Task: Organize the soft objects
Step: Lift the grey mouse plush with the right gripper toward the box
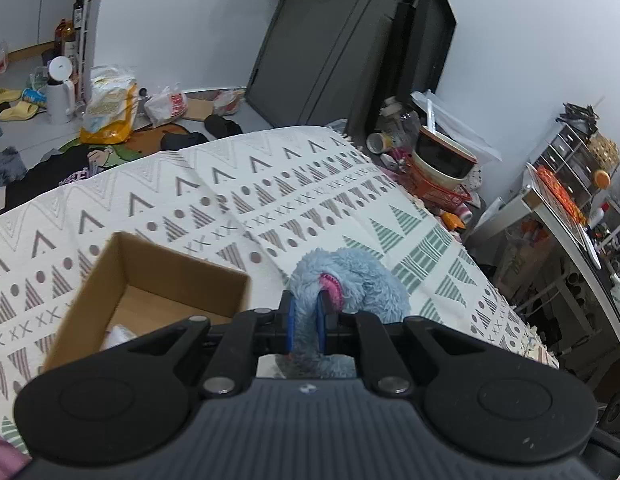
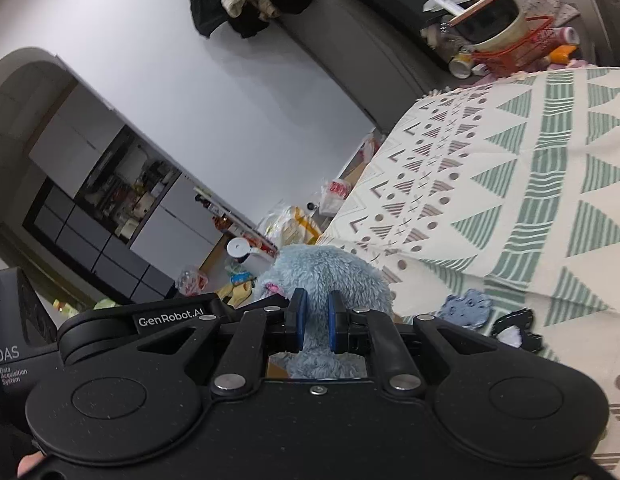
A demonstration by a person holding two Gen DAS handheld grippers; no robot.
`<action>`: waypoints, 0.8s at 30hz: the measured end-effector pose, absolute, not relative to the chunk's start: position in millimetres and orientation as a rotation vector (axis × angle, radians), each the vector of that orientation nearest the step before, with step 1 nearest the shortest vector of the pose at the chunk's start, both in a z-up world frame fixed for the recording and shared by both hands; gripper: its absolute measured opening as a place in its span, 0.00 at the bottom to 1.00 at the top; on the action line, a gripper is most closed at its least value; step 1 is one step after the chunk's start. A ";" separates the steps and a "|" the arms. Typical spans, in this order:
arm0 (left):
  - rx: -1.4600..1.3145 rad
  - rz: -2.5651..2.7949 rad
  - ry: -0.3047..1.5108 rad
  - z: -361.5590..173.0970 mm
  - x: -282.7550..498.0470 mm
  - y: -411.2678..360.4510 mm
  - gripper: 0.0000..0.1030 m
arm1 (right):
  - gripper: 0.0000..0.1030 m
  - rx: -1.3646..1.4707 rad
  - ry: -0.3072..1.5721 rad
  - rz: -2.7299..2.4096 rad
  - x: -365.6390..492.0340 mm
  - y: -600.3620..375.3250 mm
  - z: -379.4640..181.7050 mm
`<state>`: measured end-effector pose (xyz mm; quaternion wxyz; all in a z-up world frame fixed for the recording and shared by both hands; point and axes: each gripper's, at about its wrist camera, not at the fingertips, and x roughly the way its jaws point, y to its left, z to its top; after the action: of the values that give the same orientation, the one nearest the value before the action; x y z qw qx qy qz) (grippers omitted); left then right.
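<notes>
A fluffy light-blue plush toy [image 1: 350, 276] with a pink toothed mouth is pinched between the blue pads of my left gripper [image 1: 305, 312], held above the patterned cloth [image 1: 269, 184]. My right gripper [image 2: 316, 312] is also shut on the blue plush [image 2: 330, 272]; in its view the left gripper's black body [image 2: 173, 316] sits close on the left. An open cardboard box [image 1: 149, 292] stands just left of the plush, with something white inside. Two small soft pieces, a blue one [image 2: 466, 308] and a black-and-white one [image 2: 514, 330], lie on the cloth to the right of my right gripper.
Past the cloth's far edge stand a dark panel [image 1: 330, 48] and a red basket with a bowl [image 1: 442, 168]. The floor at far left holds bags [image 1: 109, 108], a white kettle [image 1: 61, 88] and slippers. A metal rack [image 1: 570, 184] is at right.
</notes>
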<state>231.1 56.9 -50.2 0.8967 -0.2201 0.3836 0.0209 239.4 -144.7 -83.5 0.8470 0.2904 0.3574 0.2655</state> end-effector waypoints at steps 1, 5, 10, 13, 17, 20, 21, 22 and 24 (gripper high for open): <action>-0.460 0.047 0.796 -51.3 230.3 61.5 0.10 | 0.11 0.608 0.753 0.566 238.8 -140.5 -84.1; -0.473 0.060 0.799 -56.0 228.2 80.6 0.09 | 0.11 0.591 0.760 0.587 238.3 -121.8 -88.2; -0.495 0.081 0.808 -64.1 227.5 104.3 0.09 | 0.11 0.564 0.767 0.609 238.9 -101.1 -92.3; -0.504 0.087 0.813 -68.9 228.4 117.1 0.09 | 0.11 0.554 0.781 0.615 241.6 -90.3 -96.7; -0.520 0.099 0.828 -78.3 231.4 131.9 0.09 | 0.11 0.531 0.804 0.619 244.4 -76.9 -104.2; -0.534 0.107 0.843 -87.3 234.5 141.3 0.09 | 0.11 0.518 0.823 0.612 246.5 -68.3 -109.9; -0.537 0.109 0.847 -90.0 235.4 143.9 0.09 | 0.11 0.514 0.831 0.609 247.8 -66.0 -111.9; -0.542 0.110 0.853 -93.2 236.6 146.8 0.08 | 0.11 0.510 0.838 0.606 248.8 -63.6 -114.1; -0.548 0.112 0.863 -98.7 238.7 151.2 0.08 | 0.11 0.502 0.850 0.602 251.1 -58.9 -117.5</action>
<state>238.7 151.2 -98.7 0.8707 -0.2620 0.4128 0.0538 251.1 -58.9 -117.5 0.8376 0.2371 0.4017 0.2844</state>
